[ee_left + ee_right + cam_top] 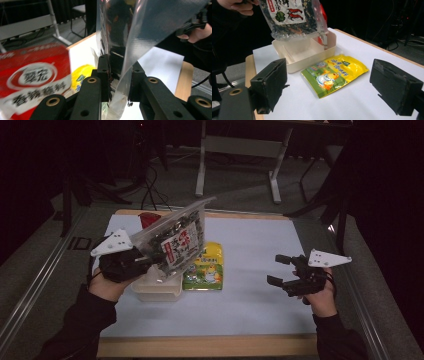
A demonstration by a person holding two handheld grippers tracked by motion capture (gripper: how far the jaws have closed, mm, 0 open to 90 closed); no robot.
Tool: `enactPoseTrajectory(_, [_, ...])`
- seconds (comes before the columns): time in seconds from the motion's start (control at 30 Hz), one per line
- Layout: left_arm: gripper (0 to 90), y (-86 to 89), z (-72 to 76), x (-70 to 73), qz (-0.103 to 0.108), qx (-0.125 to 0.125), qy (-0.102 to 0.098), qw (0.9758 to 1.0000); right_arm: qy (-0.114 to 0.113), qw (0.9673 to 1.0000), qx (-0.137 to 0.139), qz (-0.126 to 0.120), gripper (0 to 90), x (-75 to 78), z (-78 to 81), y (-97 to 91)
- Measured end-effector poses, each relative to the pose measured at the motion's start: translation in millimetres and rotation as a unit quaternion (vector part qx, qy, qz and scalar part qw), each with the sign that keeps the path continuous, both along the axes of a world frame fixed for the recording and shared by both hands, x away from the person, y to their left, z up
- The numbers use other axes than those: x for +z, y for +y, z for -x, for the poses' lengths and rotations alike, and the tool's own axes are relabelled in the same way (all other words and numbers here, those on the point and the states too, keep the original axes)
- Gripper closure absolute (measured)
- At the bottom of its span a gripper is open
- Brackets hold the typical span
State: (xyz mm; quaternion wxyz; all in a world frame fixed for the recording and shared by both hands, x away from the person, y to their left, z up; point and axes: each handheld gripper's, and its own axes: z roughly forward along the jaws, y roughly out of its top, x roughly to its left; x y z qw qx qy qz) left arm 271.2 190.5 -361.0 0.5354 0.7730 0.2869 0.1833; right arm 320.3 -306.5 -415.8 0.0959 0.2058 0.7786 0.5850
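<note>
Clear seaweed bag (176,237): clamped by left gripper (145,261), tilted above cream box (156,289) near table's (250,315) left edge, apparently for packing. Right gripper (278,269): jaws wide apart, empty, facing yellow packet (206,267).

The left gripper (119,75) clamps its 2 black fingers (103,72) on the edge of a clear plastic bag (150,27), above the white surface (162,62). A red packet (32,77) lies left, a yellow pouch (82,75) beside it.
</note>
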Motion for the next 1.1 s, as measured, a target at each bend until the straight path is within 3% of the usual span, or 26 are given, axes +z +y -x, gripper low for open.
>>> enactPoseTrajectory(0.17, [78.6,20.0,-4.3,-4.7,-0.006,0.023,0.01,0.9997,0.002,1.0,0.001,-0.004,14.0,-3.9,-1.7,-1.1])
enactPoseTrajectory(0.33, [78.6,31.3,-8.1,-11.6,-0.024,0.028,0.028,0.9989,0.005,1.0,0.0,-0.005,14.0,-5.4,-2.1,-2.2])
enactPoseTrajectory(0.6, [78.6,35.1,-15.9,-24.3,-0.054,0.034,0.057,0.9964,0.007,1.0,-0.001,-0.006,14.1,-7.1,-2.4,-3.1])
enactPoseTrajectory(0.9, [78.6,32.3,-37.9,-36.1,-0.084,0.028,0.087,0.9923,0.01,0.9999,-0.002,-0.008,14.1,-8.0,-3.1,-3.6])
enactPoseTrajectory(1.1, [78.5,35.2,-48.4,-42.9,-0.08,0.021,0.088,0.9927,0.012,0.9999,-0.001,-0.009,14.1,-10.5,-3.5,-3.7])
